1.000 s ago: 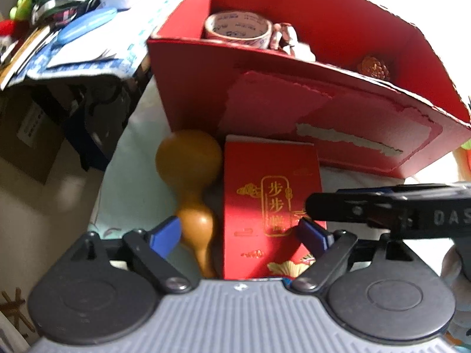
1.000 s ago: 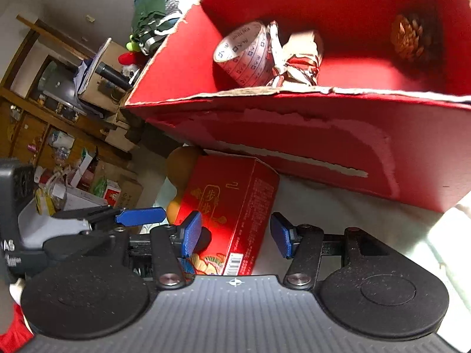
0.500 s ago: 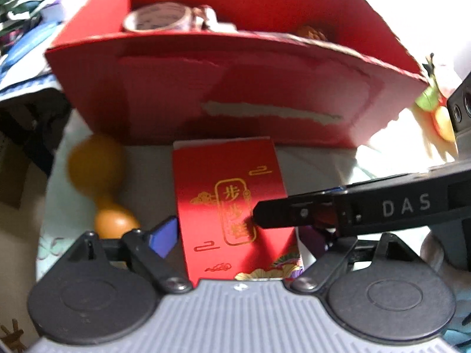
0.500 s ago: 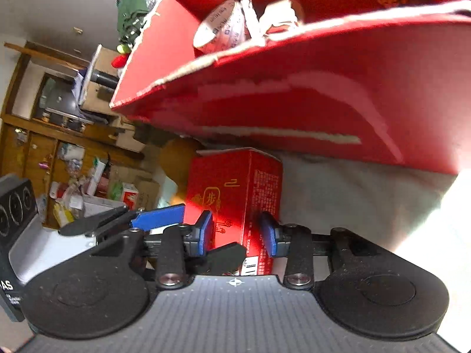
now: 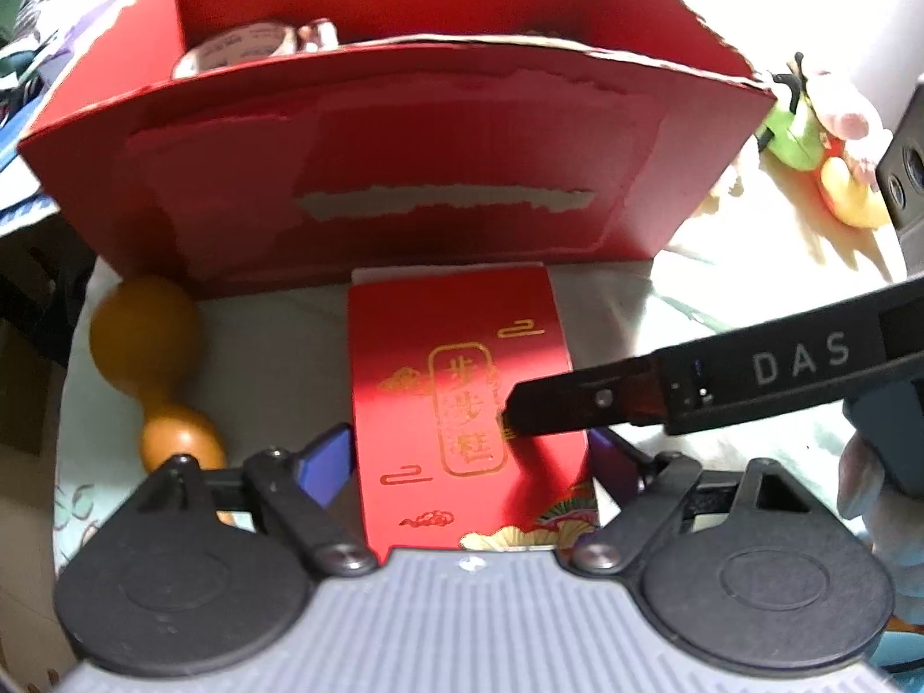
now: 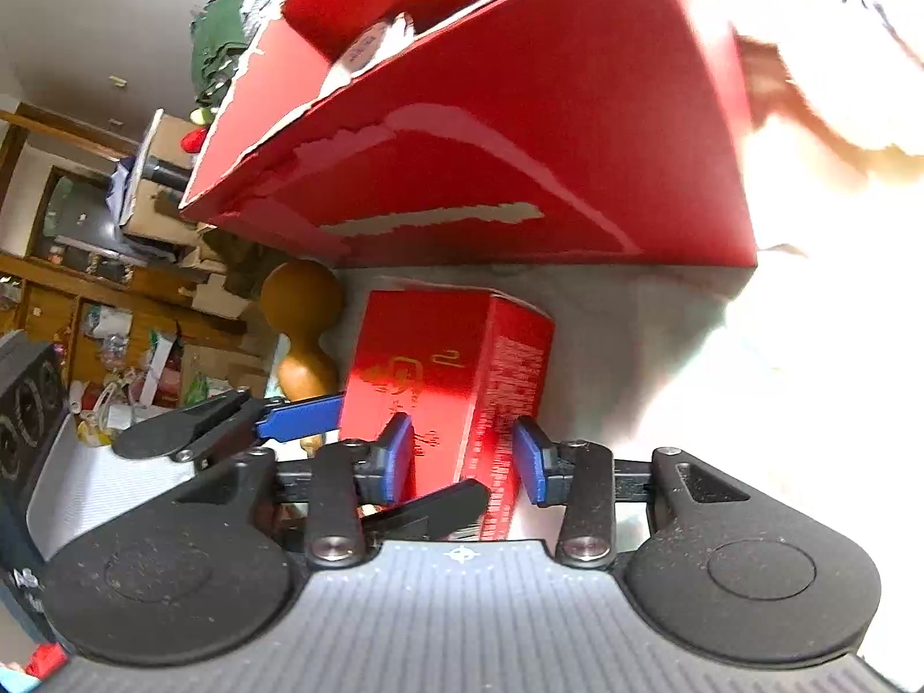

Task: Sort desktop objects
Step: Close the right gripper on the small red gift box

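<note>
The right gripper point(image 6: 465, 456) had its jaws opening around the glossy red rectangular carton with gold lettering point(image 5: 462, 404), its blue pads just clear of the sides. The left gripper point(image 5: 470, 456) stood wide, straddling that carton without gripping. Behind the carton stood a large torn red cardboard box point(image 5: 404, 173); left of it lay a smooth tan gourd point(image 5: 150, 364) on the pale surface point(image 5: 277, 358).

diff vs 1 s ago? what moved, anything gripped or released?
Both grippers closed in on the small red box, which now sits centred between the open left gripper pads. The right gripper squeezed toward the box half a second ago; its jaws are now opening, box between them, not pressed. Nothing lifted. The box, the gourd beside it and the big red carton behind stayed where they were.
</note>
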